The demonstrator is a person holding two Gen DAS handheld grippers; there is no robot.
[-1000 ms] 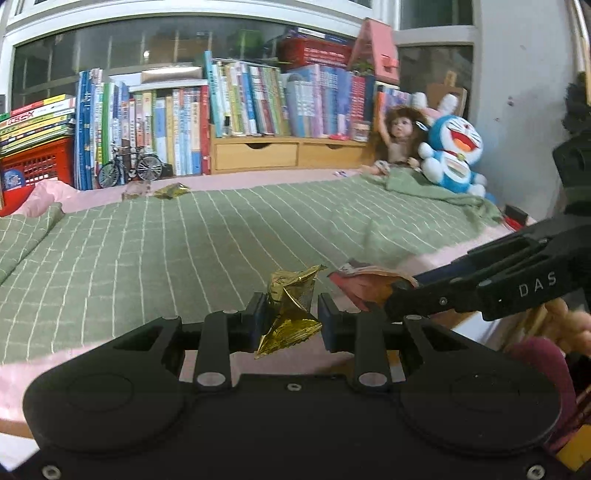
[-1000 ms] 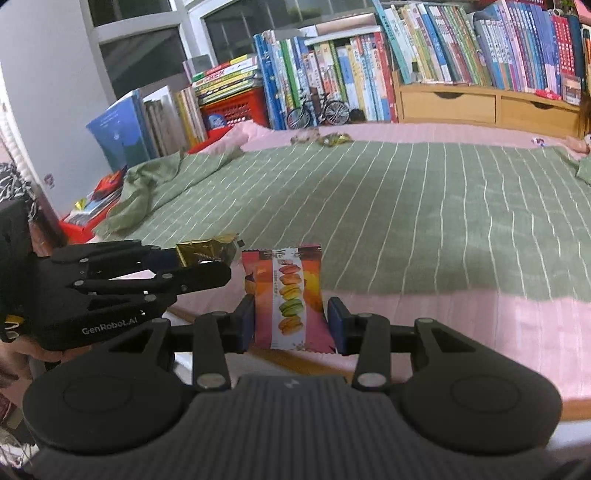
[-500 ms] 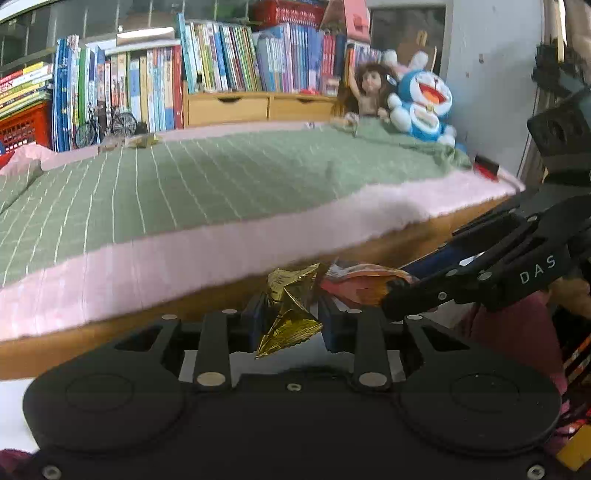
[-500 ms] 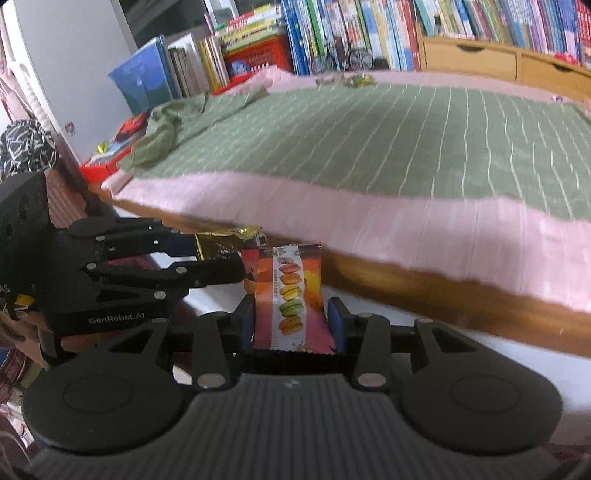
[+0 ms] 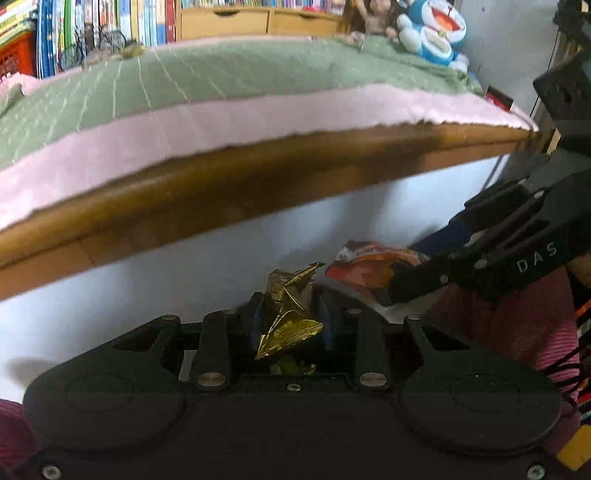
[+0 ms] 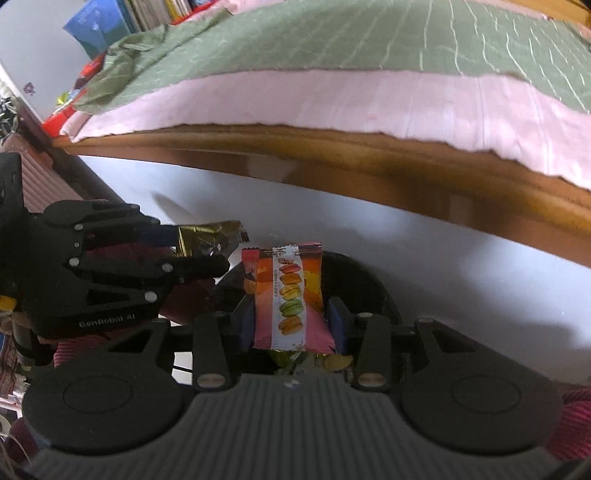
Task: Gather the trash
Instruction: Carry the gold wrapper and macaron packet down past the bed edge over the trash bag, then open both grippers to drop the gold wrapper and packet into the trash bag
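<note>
Left wrist view. The left gripper (image 5: 290, 321) points steeply down past the bed edge. Its fingers (image 5: 255, 319) stand narrow, clamped on a crumpled gold foil wrapper (image 5: 290, 314), which sticks up between them and fans out below toward the camera. Directly under the wrapper, in a dark opening, some green scraps (image 5: 291, 367) show; what holds them cannot be told from here. To the right, the right gripper (image 5: 388, 286) reaches in from the side, carrying a red-orange snack packet (image 5: 365, 266) seen edge-on, just beside the gold wrapper but apart from it. Above: wooden bed frame (image 5: 221, 192), pink sheet (image 5: 221, 122), green checked blanket (image 5: 221, 70). A blue-and-white plush toy (image 5: 432, 33) and a doll (image 5: 373, 18) sit at the far side of the bed; books (image 5: 110, 18) and a wooden drawer unit (image 5: 258, 22) stand behind. White floor (image 5: 110, 295) below the frame.

Right wrist view. The right gripper (image 6: 290, 317) is at moderate width, its fingers (image 6: 336, 321) pressed on both sides of the snack packet (image 6: 290, 299), upright, macaron print facing the camera. Below and behind it lies the dark rim of a bin (image 6: 373, 280), with wrappers (image 6: 314, 360) inside. The left gripper (image 6: 225, 251) enters from the left, the gold foil wrapper (image 6: 207, 238) pinched at its tip, near the packet's upper left corner, not touching. A maroon ribbed sleeve (image 6: 184, 291) shows beneath it. Bed frame (image 6: 369, 158), pink sheet (image 6: 332, 99) and green blanket (image 6: 369, 40) fill the top.
</note>
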